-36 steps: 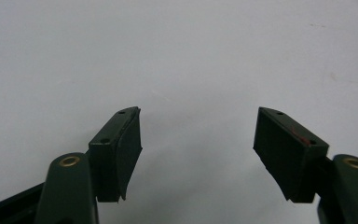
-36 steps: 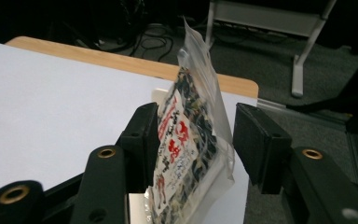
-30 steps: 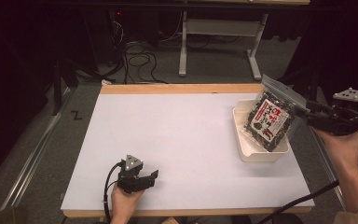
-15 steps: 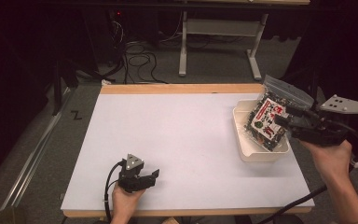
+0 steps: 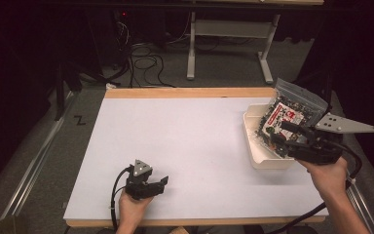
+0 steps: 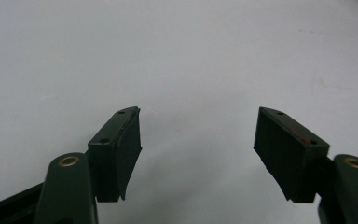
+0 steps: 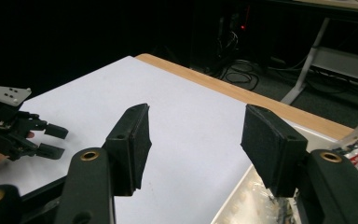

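The white tabletop (image 5: 195,146) is seen bearing a cream tray (image 5: 253,146) at its right edge. A clear snack bag (image 5: 292,109) is propped inside it. The right gripper (image 5: 285,139) is held just beside the bag, jaws wide apart, empty. The left gripper (image 5: 161,183) is rested near the front edge, jaws likewise parted, empty.

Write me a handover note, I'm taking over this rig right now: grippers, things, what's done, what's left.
Left gripper: open, empty, low over the table near its front edge.
Right gripper: open, empty, at the tray.
Bag: in the tray at the table's right, leaning over the far rim.
Done: bag in tray, free of the jaws.
Left: probably draw the right gripper back; perhaps lay the bag flat.
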{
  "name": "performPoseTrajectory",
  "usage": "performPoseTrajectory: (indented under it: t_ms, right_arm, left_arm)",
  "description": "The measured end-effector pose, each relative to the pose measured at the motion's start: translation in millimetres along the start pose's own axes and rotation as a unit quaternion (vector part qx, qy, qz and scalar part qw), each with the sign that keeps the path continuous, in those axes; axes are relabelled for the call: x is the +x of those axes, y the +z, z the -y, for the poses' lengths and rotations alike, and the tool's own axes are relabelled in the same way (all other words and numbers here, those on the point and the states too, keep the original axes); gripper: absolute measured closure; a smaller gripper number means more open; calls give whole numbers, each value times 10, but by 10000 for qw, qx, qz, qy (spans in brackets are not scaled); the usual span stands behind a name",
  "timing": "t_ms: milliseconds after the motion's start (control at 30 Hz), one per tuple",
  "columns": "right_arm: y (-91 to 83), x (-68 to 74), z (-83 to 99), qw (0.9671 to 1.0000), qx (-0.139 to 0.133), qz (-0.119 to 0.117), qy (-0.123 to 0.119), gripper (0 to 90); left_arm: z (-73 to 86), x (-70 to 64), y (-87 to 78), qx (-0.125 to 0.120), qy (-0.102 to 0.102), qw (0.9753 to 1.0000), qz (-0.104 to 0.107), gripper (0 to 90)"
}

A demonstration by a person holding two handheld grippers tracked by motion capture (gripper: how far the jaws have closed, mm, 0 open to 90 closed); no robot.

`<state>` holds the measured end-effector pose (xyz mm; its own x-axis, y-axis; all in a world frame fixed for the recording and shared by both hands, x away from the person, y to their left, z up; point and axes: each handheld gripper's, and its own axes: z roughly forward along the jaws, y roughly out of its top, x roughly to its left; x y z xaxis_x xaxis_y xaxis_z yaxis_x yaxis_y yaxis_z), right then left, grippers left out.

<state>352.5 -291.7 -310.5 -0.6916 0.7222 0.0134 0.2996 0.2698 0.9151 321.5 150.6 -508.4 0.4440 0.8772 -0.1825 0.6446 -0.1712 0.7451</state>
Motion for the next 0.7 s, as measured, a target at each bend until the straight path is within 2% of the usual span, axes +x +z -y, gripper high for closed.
performPoseTrajectory:
  t_ms: [300,700]
  right_arm:
    - [72,131,133,9998,8,-184,-24,395]
    - [113,194,282,9994,-13,-286,187,355]
  left_arm:
    - [9,10,-11,-12,-29,10000,-19,322]
    - [8,0,-10,0,-4,10000,-15,321]
